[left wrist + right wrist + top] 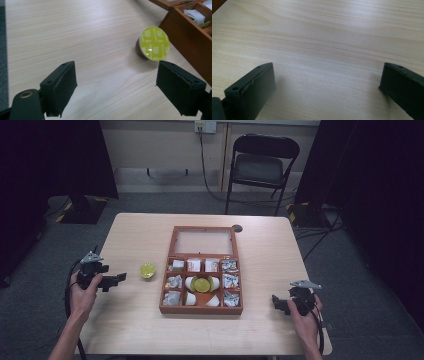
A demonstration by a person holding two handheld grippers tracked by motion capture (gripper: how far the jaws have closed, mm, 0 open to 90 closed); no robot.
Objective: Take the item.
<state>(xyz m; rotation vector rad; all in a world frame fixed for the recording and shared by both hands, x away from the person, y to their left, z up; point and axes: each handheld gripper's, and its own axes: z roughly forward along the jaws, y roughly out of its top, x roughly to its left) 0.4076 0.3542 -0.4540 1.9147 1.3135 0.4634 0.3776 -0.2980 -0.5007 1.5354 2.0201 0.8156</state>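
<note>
A brown wooden box [202, 309] with its glass lid laid open sits mid-table; its compartments hold wrapped sachets, white pods and a yellow-lidded capsule [201, 284]. Another yellow-lidded capsule [147, 270] [154, 43] lies on the table just left of the box [190, 37]. My left gripper [119, 279] [116, 87] is open, a short way left of that capsule, nothing between its jaws. My right gripper [276, 303] [325, 87] is open over bare wood right of the box, holding nothing.
The light wooden table [135, 235] has bare areas on both sides of the box. A black folding chair [260, 167] stands beyond the far edge. Cables run across the grey floor, and dark curtains hang at both sides.
</note>
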